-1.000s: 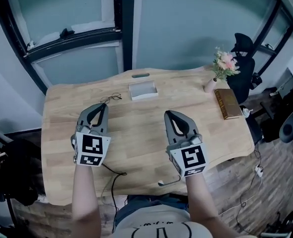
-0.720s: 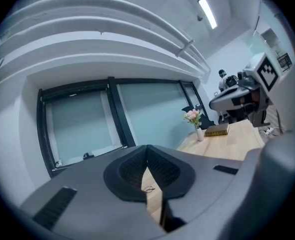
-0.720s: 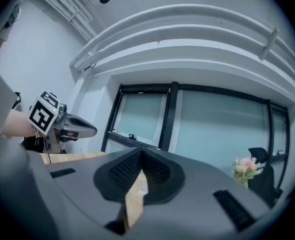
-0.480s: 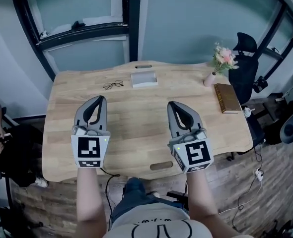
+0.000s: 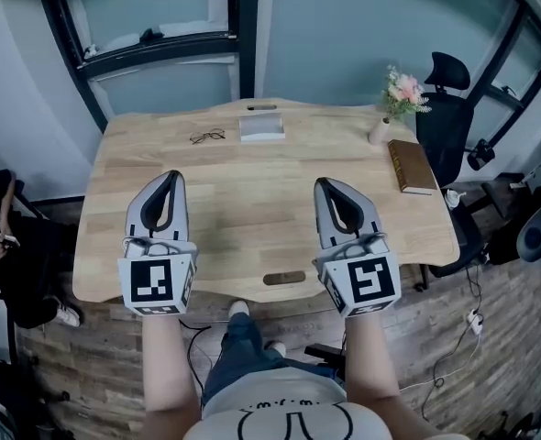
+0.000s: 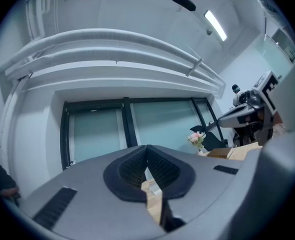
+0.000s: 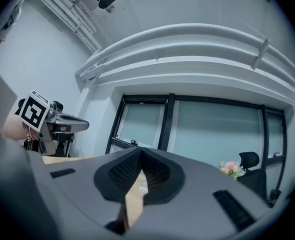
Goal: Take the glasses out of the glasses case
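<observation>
Glasses [image 5: 207, 137]: thin dark wire frame, round lenses, lying flat on the wooden counter [image 5: 252, 214], far side, left of centre. They sit outside the glasses case [image 5: 262, 127], just to its left, not touching. Case: pale, rectangular, at the far edge.

Far right: flower vase [image 5: 380, 132], with a brown book [image 5: 410, 165] nearer; black chair [image 5: 445, 99] beyond that corner.

Left tool [image 5: 171, 175] and right tool [image 5: 324, 183] hover over the near half, tips pointing far. Both have jaws closed together, gripping nothing. Only bare wood lies between tools and glasses.
</observation>
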`<move>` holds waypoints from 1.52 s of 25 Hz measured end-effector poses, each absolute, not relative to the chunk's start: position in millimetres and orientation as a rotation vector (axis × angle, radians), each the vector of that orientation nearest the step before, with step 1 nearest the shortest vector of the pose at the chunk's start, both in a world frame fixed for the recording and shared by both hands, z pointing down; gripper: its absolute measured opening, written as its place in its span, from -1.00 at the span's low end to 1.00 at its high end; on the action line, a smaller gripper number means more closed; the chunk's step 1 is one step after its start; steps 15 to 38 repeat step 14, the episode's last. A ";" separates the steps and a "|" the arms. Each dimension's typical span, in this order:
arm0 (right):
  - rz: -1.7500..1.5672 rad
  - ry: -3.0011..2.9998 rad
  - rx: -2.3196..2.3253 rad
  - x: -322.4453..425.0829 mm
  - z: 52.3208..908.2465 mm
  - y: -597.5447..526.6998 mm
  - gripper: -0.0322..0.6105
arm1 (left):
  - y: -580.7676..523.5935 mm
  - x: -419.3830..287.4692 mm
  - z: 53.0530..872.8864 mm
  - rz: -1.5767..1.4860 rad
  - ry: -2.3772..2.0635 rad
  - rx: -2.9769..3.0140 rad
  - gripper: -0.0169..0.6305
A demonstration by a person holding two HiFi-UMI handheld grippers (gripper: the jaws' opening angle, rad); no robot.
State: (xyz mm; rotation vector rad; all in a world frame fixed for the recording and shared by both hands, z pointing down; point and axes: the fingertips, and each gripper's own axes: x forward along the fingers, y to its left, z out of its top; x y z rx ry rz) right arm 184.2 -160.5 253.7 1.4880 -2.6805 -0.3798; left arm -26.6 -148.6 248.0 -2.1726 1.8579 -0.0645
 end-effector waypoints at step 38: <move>-0.437 -2.703 1.498 200.1 238.3 -126.3 -0.87 | -110.7 -0.5 233.3 -0.030 1.822 -2.151 -0.90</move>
